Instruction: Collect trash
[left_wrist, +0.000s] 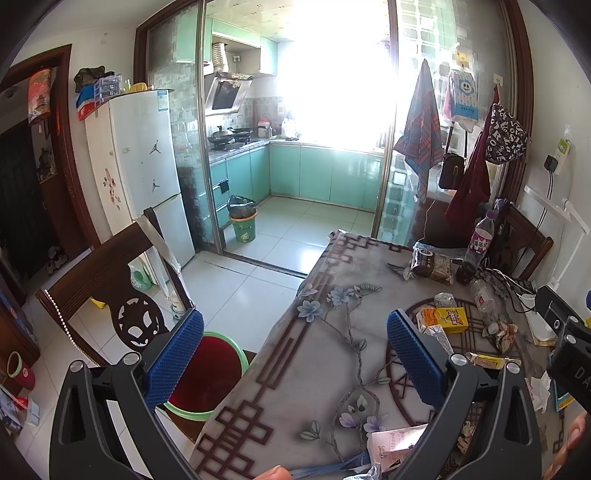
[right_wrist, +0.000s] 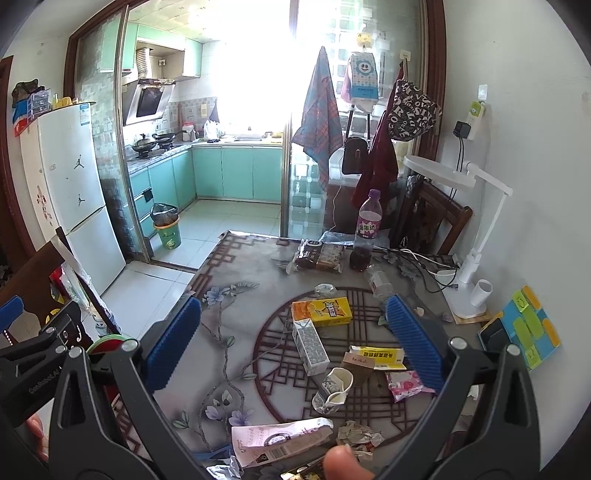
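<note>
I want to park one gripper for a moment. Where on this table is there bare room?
The table's left strip, along the flower print from the far edge toward the near one, lies bare, as does the patch between the snack pack and the yellow carton. The circle pattern is crowded: cartons, wrappers, crushed cup.

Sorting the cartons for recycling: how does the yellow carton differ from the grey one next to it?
The yellow carton is orange and yellow and lies crosswise; the grey carton is grey-white with fine print and points toward the camera. The grey one's top flaps look opened; the yellow one's end looks closed. Both lie flat on the table, corners close together.
</note>
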